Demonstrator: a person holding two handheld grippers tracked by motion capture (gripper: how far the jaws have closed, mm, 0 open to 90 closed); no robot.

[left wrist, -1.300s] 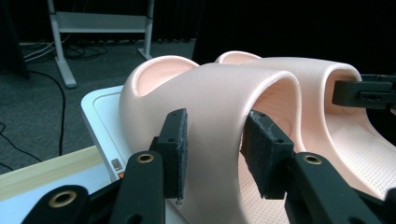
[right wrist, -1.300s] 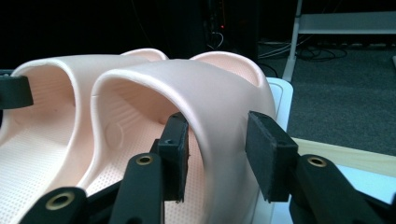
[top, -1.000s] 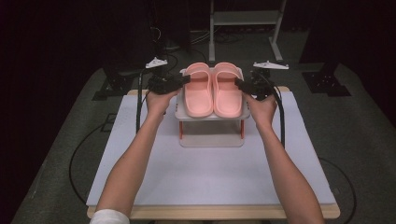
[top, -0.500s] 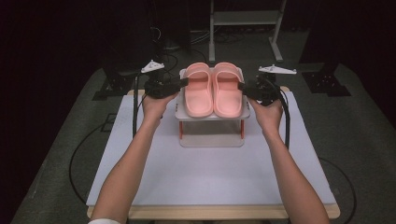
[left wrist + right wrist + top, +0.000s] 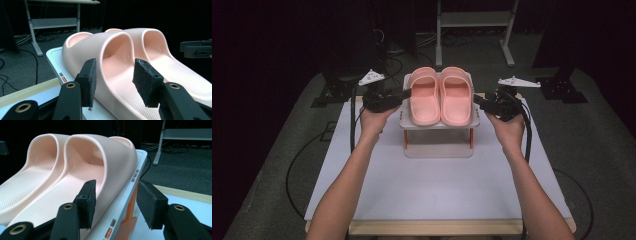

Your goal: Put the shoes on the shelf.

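Two pink slippers, the left (image 5: 424, 97) and the right (image 5: 455, 97), lie side by side on top of a small white rack (image 5: 439, 124). My left gripper (image 5: 404, 94) is at the left slipper's outer side, and my right gripper (image 5: 479, 100) is at the right slipper's outer side. In the left gripper view, my left gripper (image 5: 115, 82) is open and has just been opening; the near slipper's (image 5: 85, 47) edge lies in line between the pads, untouched. In the right gripper view, my right gripper (image 5: 116, 202) is open too and has just been opening, with the near slipper's (image 5: 117, 157) side and the rack's rim (image 5: 135, 180) between its pads.
The rack stands on orange legs on a white mat (image 5: 437, 185) that covers a wooden table. A white metal frame (image 5: 472, 20) and black stands rise behind the table on dark carpet. Cables trail from both grippers over the table's sides.
Both hands have slid outward, away from the slippers and a little toward the near edge. The jaws stand slightly wider. The slippers have stayed put on the rack.
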